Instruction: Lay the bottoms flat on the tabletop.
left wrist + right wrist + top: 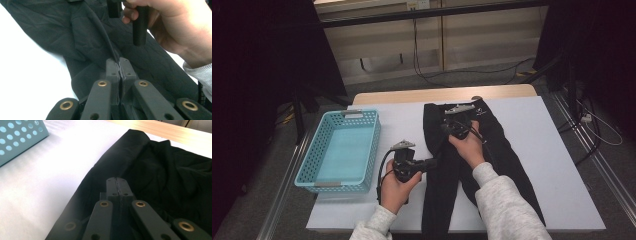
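Note:
Black trousers lie lengthwise on the white sheet, waist at the far end. My left gripper reaches in from the left at the edge of the left leg. In the left gripper view the left gripper is shut, with a raised fold of the trousers pinched between its tips. My right gripper sits farther up on the same leg. In the right gripper view the right gripper is shut on the trousers, and a faint crease runs from its tips.
A light blue perforated basket stands on the sheet to the left of the trousers, and its wall shows in the right gripper view. The wooden table edge runs along the back. The other hand holds its gripper's handle.

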`<action>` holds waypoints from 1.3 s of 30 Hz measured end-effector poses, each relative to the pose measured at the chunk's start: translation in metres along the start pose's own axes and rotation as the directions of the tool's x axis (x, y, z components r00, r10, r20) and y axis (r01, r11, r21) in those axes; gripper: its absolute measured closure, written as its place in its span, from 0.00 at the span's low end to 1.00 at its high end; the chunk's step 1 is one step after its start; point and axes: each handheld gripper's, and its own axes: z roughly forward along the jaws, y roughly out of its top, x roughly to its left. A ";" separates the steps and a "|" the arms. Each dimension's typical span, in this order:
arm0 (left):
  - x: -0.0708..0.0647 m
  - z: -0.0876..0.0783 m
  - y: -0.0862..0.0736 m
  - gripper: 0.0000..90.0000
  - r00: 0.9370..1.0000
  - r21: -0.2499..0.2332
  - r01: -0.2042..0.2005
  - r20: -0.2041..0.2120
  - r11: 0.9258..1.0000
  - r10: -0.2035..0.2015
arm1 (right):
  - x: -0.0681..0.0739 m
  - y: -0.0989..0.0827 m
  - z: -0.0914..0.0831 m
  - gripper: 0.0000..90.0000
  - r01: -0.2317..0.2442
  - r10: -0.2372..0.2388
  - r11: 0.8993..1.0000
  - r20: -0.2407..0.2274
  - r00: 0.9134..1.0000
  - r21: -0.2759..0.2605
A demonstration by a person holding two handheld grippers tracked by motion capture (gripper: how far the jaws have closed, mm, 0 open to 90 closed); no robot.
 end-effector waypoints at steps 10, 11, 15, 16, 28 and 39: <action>0.000 0.004 -0.002 0.97 1.000 0.018 -0.005 0.007 1.000 0.005 | -0.010 -0.011 -0.010 0.99 0.023 -0.023 0.999 0.013 1.000 0.029; 0.000 0.004 -0.002 0.97 1.000 0.020 -0.003 0.002 1.000 0.003 | -0.010 -0.012 -0.008 0.99 0.024 -0.024 0.999 0.010 1.000 0.035; 0.000 0.004 -0.003 0.97 1.000 0.031 -0.006 0.000 1.000 0.006 | -0.011 -0.016 0.000 0.91 0.016 -0.017 0.999 0.009 1.000 0.046; 0.000 0.004 -0.003 0.97 1.000 0.037 -0.007 0.001 0.999 0.007 | -0.011 -0.016 0.002 0.89 0.013 -0.014 0.999 0.006 1.000 0.049; 0.001 0.003 -0.004 0.97 1.000 0.032 -0.005 0.007 0.999 0.004 | -0.014 -0.013 0.025 0.90 -0.050 0.050 0.998 0.012 0.999 0.035; -0.002 0.001 0.001 0.97 0.999 0.011 0.003 0.034 1.000 -0.004 | -0.018 0.003 0.004 1.00 -0.010 0.011 1.000 0.029 1.000 -0.016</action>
